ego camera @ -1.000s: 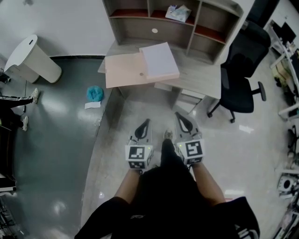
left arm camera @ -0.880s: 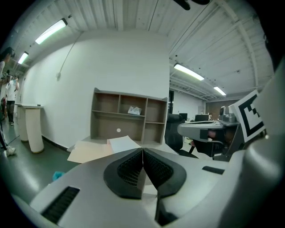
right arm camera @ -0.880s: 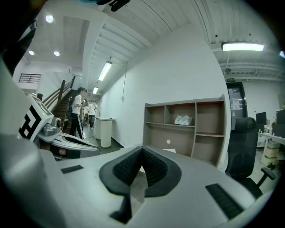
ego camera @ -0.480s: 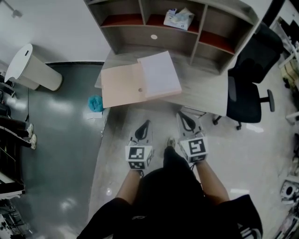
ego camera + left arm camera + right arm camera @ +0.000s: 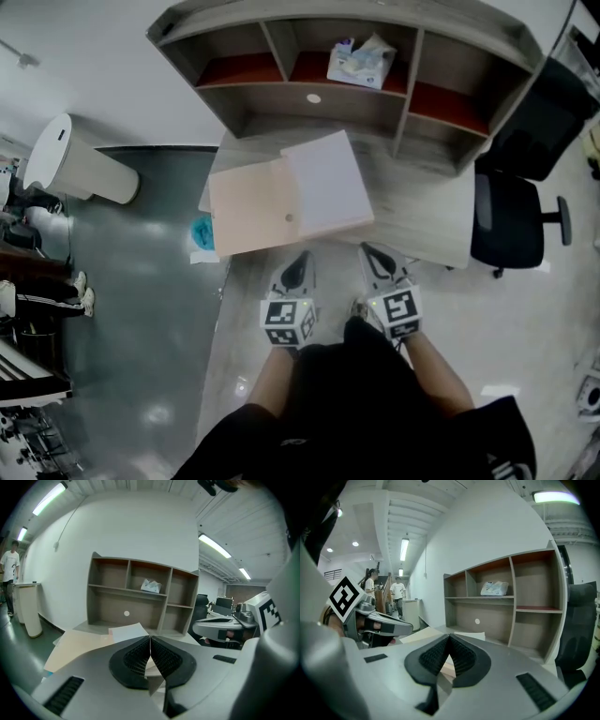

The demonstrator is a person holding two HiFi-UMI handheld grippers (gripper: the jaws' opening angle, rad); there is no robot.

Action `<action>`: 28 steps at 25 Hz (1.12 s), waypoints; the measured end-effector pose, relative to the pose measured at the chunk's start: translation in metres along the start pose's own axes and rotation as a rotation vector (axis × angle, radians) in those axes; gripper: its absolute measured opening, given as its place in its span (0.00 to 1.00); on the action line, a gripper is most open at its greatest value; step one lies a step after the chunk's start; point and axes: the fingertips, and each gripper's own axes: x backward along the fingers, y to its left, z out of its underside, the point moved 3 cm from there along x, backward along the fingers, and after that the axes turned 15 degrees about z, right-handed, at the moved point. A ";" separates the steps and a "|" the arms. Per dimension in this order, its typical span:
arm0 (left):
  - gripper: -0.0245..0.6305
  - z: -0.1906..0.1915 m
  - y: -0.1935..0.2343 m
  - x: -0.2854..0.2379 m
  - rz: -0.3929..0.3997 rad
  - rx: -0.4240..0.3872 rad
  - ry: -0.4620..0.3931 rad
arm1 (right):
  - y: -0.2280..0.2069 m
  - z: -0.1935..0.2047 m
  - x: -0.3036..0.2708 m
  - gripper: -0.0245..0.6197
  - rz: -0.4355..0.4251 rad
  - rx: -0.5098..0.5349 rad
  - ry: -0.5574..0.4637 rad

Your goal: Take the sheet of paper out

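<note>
Flat on the front left part of the desk (image 5: 427, 220), the white sheet of paper (image 5: 326, 183), resting on the right half of an open tan folder (image 5: 248, 211) close to the desk's front left corner. At the back of the desk, a grey shelf unit (image 5: 347, 103) with a crumpled white packet (image 5: 361, 64) in its upper middle compartment. Just short of the desk's front edge, the left gripper (image 5: 302, 259) and the right gripper (image 5: 370, 251), side by side, apart from each other, both aimed at the desk. Left gripper's jaws pressed together, nothing between the ribbed pads. Right gripper's jaws likewise pressed together and empty. Neither touching paper or folder. Right of the desk, a black office chair (image 5: 511, 220). Left of the desk, on the dark floor, a white bin (image 5: 70, 164), and closer to the desk a small teal thing (image 5: 202, 232).
</note>
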 end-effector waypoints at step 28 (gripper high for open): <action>0.11 -0.019 0.131 -0.118 0.183 0.033 0.138 | 0.001 0.013 -0.124 0.06 0.109 -0.017 0.210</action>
